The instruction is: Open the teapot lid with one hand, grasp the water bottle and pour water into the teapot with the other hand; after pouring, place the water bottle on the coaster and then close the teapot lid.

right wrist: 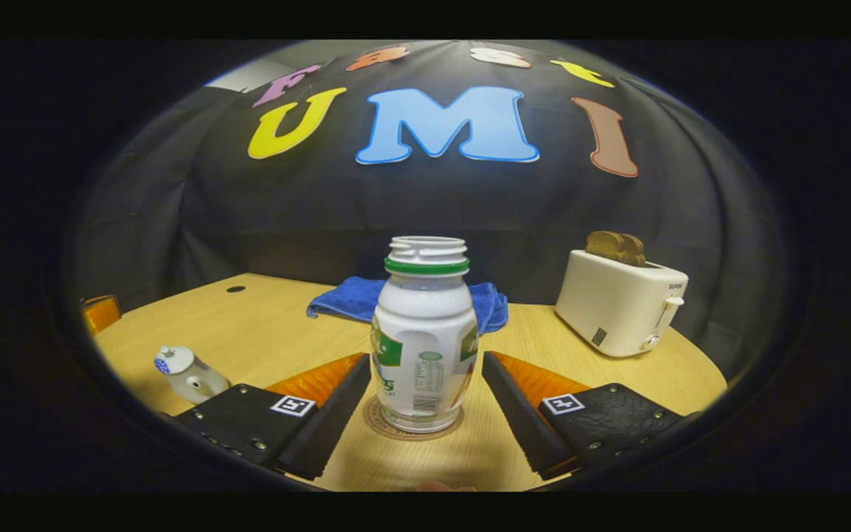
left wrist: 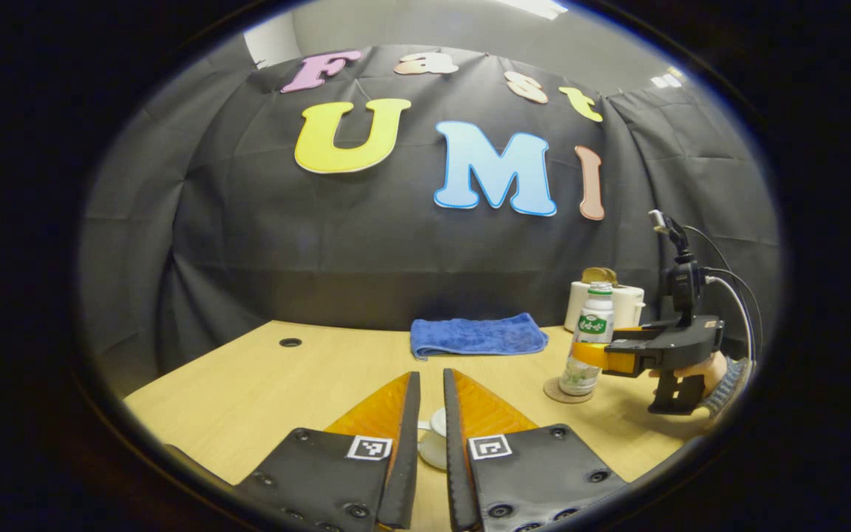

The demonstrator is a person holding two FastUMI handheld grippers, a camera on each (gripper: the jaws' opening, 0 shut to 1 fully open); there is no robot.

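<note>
The water bottle (right wrist: 424, 336) is standing upright on the coaster (right wrist: 377, 421), capless, with the right tongs (right wrist: 424, 403) released and flanking it without touching. The left tongs (left wrist: 431, 436) are sitting nearly closed on nothing, just above the teapot (right wrist: 188, 373), which is standing at the worktop's (right wrist: 263, 332) near left with its lid on. Judging by this, little or nothing looks left to do.

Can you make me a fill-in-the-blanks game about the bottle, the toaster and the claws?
1. The water bottle stands upright on a round ____.
2. Slices of ____ stick out of the top of the white toaster.
3. The folded cloth behind the bottle is coloured ____.
4. The right claw has a finger on each side of the bottle, and its jaws are ____, not pressing on it.

Missing words: coaster; bread; blue; open
</note>
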